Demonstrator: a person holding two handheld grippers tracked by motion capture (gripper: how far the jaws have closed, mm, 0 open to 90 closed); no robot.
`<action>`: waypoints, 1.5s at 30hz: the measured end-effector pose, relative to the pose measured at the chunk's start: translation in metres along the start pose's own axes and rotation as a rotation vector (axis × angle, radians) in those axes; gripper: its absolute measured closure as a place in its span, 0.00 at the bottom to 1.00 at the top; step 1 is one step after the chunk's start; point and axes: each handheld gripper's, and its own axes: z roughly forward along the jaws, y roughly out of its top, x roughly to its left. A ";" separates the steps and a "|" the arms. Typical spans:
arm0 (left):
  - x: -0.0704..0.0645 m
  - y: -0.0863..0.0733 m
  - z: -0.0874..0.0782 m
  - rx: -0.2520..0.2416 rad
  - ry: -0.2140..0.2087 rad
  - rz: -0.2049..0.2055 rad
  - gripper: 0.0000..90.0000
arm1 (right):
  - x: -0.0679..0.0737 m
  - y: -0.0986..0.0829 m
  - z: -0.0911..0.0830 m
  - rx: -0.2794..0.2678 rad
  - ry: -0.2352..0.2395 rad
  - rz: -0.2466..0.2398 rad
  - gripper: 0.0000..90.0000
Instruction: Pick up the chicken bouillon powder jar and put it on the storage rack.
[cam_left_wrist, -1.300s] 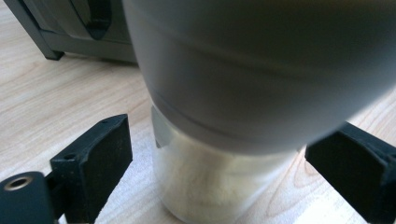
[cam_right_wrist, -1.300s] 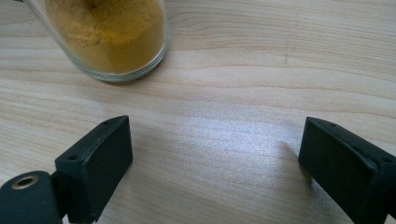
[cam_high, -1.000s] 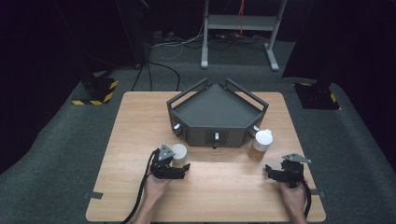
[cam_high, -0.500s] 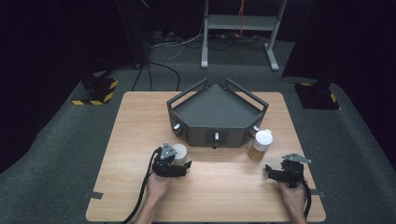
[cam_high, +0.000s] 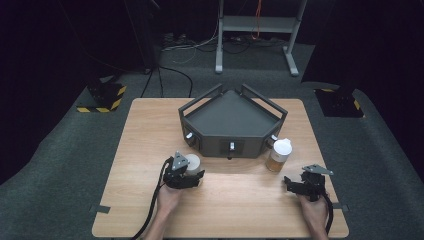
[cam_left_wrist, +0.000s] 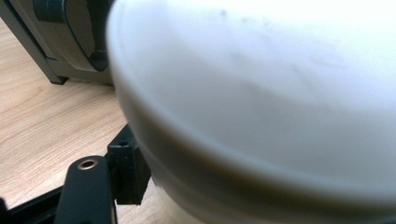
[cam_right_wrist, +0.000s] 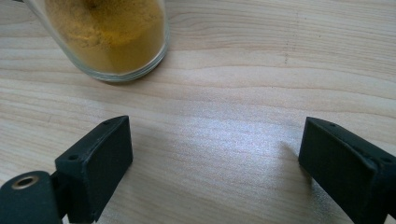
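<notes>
scene: a wooden table (cam_high: 150, 130) seen from above, with a dark angular tray (cam_high: 232, 117) at its middle and a person's two forearms coming in from the near edge.
left gripper: the left gripper (cam_high: 189, 176) sits at the near left of the tray, its jaws around a white cup (cam_high: 192, 162); in the left gripper view the cup (cam_left_wrist: 261, 102) looms right up against the camera with one black jaw pressed to its side, so it looks clamped on the cup.
right gripper: the right gripper (cam_high: 292, 184) rests low at the near right, jaws spread wide with bare wood between them (cam_right_wrist: 212, 154).
jar: a glass jar (cam_high: 278, 156) of yellow-orange powder with a white lid stands upright just off the tray's right front corner.
key relation: from the right gripper the jar (cam_right_wrist: 109, 37) lies ahead and off to its left, well apart from the jaws; its long axis is vertical, so a grasp would likely come from the side.
nearer hand: the right hand is the nearer one to the jar; the left is taken up with the cup.
</notes>
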 end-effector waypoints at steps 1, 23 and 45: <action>-0.001 -0.001 0.000 -0.004 0.003 -0.002 0.35 | 0.000 0.000 0.000 0.000 0.000 0.000 0.10; -0.003 0.021 -0.011 0.017 0.000 0.015 0.36 | 0.000 0.000 0.000 0.000 0.000 0.001 0.10; 0.014 0.067 -0.011 0.078 -0.090 0.007 0.37 | 0.000 0.000 0.000 0.000 0.000 0.001 0.10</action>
